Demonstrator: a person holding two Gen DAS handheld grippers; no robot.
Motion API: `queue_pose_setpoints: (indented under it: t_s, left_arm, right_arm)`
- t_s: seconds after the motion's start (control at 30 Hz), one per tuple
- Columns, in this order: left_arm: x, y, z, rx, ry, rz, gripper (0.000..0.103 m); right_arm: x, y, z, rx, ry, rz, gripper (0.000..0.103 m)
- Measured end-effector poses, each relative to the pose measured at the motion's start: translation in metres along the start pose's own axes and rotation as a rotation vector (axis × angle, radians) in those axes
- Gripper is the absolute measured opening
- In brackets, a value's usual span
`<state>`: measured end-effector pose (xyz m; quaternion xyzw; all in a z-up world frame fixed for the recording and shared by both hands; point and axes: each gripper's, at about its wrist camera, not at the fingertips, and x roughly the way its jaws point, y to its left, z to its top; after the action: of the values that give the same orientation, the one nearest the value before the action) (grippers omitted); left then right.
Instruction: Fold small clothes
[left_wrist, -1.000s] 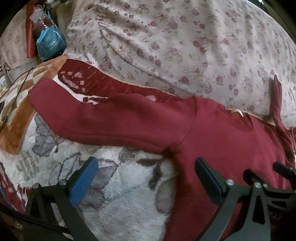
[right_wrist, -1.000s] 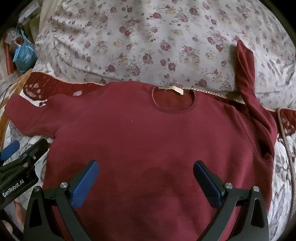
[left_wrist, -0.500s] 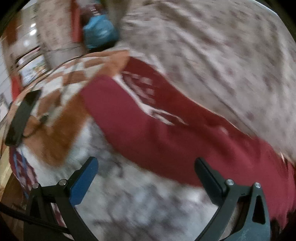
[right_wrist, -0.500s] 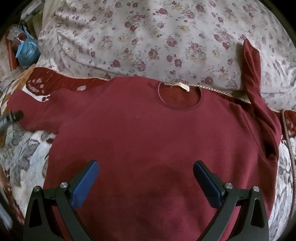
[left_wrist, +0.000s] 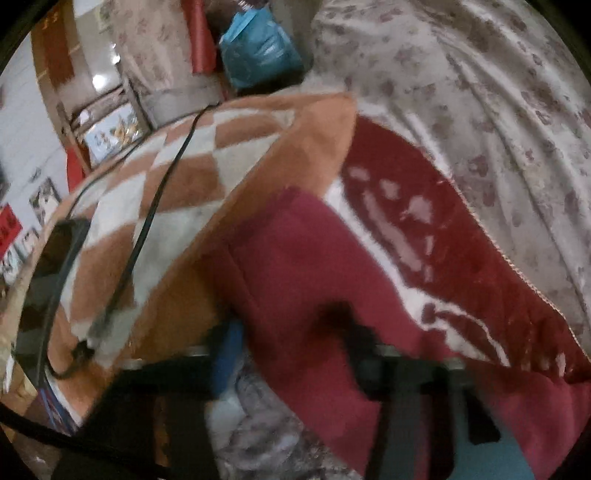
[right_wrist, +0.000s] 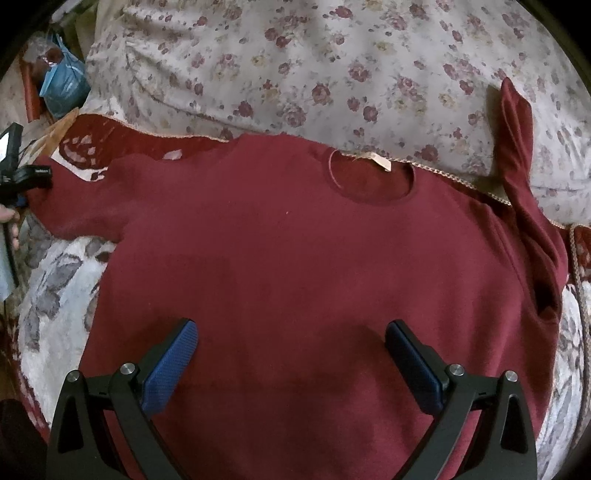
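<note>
A dark red long-sleeved sweatshirt (right_wrist: 295, 266) lies flat, front up, on a blanket, neck hole away from me. Its right sleeve (right_wrist: 517, 147) points up onto a floral duvet. Its left sleeve (left_wrist: 295, 273) stretches out to the left. My left gripper (left_wrist: 291, 332) is at that sleeve's cuff, with the cloth lying between its fingers; the view is blurred and the jaws look narrowed around the cloth. It also shows at the left edge of the right wrist view (right_wrist: 26, 177). My right gripper (right_wrist: 291, 358) is open and empty above the sweatshirt's lower body.
A floral duvet (right_wrist: 332, 62) bulges behind the sweatshirt. A grey leaf-patterned blanket (right_wrist: 55, 288) lies underneath. An orange and white checked blanket (left_wrist: 177, 184) with a black cable (left_wrist: 155, 214) lies left. A blue bag (left_wrist: 258, 48) sits at the far left.
My left gripper has swung left along the sleeve to its cuff and its jaws have come closer together around the cloth. My right gripper has barely moved.
</note>
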<state>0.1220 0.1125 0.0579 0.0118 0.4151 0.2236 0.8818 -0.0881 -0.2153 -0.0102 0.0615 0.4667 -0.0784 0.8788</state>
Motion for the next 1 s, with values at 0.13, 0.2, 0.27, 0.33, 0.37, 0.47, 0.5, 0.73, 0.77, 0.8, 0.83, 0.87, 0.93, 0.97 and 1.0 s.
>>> queue_pose_setpoints:
  t_s: [0.13, 0.2, 0.27, 0.33, 0.37, 0.47, 0.5, 0.73, 0.77, 0.8, 0.83, 0.87, 0.93, 0.97, 1.0]
  left_arm:
    - [-0.029, -0.018, -0.006, 0.032, -0.005, -0.159, 0.009]
    - [-0.061, -0.034, -0.016, 0.066, -0.029, -0.269, 0.009]
    - [-0.102, -0.061, -0.03, 0.122, -0.053, -0.394, 0.009]
    - [-0.134, -0.085, -0.043, 0.165, -0.073, -0.473, 0.009]
    - [-0.152, -0.099, -0.052, 0.189, -0.08, -0.526, 0.009]
    - [-0.19, -0.137, -0.076, 0.235, -0.045, -0.656, 0.009]
    - [-0.198, -0.148, -0.085, 0.251, -0.035, -0.682, 0.009]
    - [-0.222, -0.227, -0.154, 0.379, 0.057, -0.829, 0.014]
    - [-0.22, -0.235, -0.166, 0.396, 0.082, -0.854, 0.025]
    - [-0.218, -0.241, -0.175, 0.415, 0.103, -0.866, 0.037]
    - [-0.217, -0.245, -0.182, 0.437, 0.125, -0.869, 0.041]
    - [-0.216, -0.246, -0.188, 0.461, 0.141, -0.864, 0.044]
    - [-0.219, -0.237, -0.186, 0.492, 0.147, -0.861, 0.052]
    - [-0.223, -0.226, -0.182, 0.501, 0.134, -0.87, 0.06]
    - [-0.227, -0.213, -0.177, 0.507, 0.115, -0.874, 0.073]
  right_arm:
    - [-0.003, -0.008, 0.0, 0.028, -0.006, 0.007, 0.103]
    - [-0.004, -0.012, 0.0, 0.04, -0.004, 0.008, 0.103]
    - [-0.008, -0.018, 0.0, 0.054, -0.012, 0.005, 0.103]
    - [-0.014, -0.025, -0.001, 0.073, -0.022, -0.002, 0.103]
    - [-0.017, -0.029, -0.003, 0.083, -0.03, -0.002, 0.103]
    - [-0.025, -0.043, -0.009, 0.114, -0.036, -0.018, 0.103]
    - [-0.027, -0.048, -0.012, 0.123, -0.034, -0.024, 0.103]
    - [-0.04, -0.1, -0.034, 0.2, -0.043, -0.098, 0.103]
    - [-0.041, -0.109, -0.036, 0.223, -0.041, -0.1, 0.103]
    - [-0.04, -0.115, -0.037, 0.24, -0.039, -0.101, 0.103]
    - [-0.041, -0.124, -0.039, 0.268, -0.038, -0.096, 0.103]
    - [-0.041, -0.128, -0.04, 0.283, -0.039, -0.084, 0.103]
    - [-0.042, -0.135, -0.04, 0.32, -0.042, -0.049, 0.103]
    - [-0.042, -0.135, -0.039, 0.327, -0.047, -0.041, 0.103]
    - [-0.043, -0.134, -0.037, 0.326, -0.053, -0.035, 0.103]
